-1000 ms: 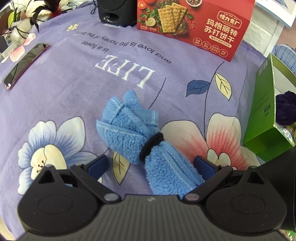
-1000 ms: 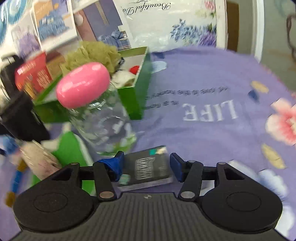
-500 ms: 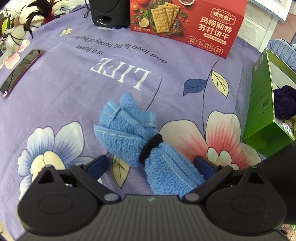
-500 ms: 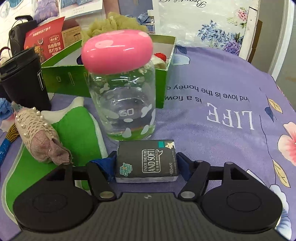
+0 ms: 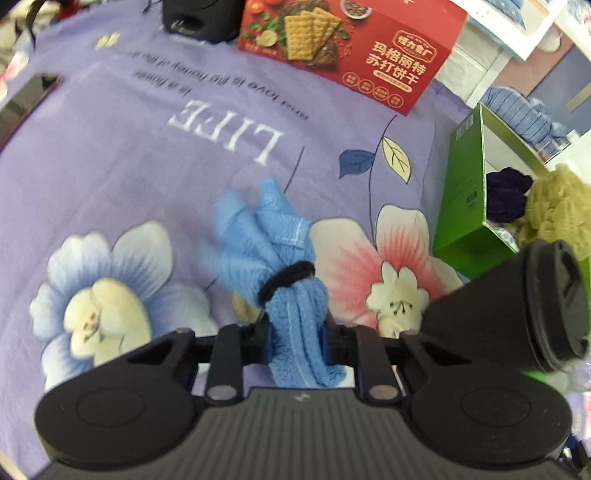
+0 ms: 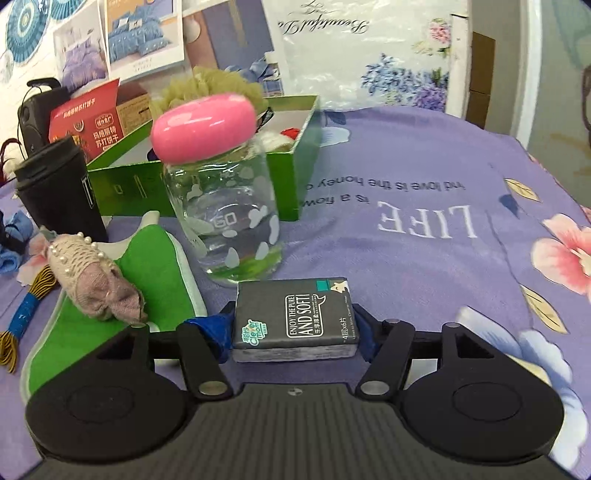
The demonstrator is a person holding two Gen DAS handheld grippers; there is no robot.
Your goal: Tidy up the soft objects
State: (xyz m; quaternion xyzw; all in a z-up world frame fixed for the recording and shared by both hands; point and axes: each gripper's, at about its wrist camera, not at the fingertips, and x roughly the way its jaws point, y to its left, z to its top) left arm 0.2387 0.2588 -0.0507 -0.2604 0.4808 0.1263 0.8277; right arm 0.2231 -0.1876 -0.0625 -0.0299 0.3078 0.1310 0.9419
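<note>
In the left wrist view my left gripper (image 5: pixel 295 341) is shut on a rolled blue towel (image 5: pixel 275 254) bound by a black hair tie, held over the purple flowered cloth. A green box (image 5: pixel 465 206) with yarn-like soft items stands to the right. In the right wrist view my right gripper (image 6: pixel 293 328) is shut on a dark grey tissue pack (image 6: pixel 295 319). The green box (image 6: pixel 207 181) stands behind a glass jar. A beaded pink-beige pouch (image 6: pixel 92 280) lies on a green mat (image 6: pixel 155 273) at the left.
A black cup (image 5: pixel 517 310) stands close to the right of my left gripper; it also shows in the right wrist view (image 6: pixel 59 192). A red cracker box (image 5: pixel 354 48) and a black speaker (image 5: pixel 199 14) stand at the back. A pink-lidded glass jar (image 6: pixel 221 199) stands just beyond the tissue pack.
My left gripper has closed on the blue towel and lifted it, swinging right toward the black cup. My right gripper has closed on the tissue pack and holds it.
</note>
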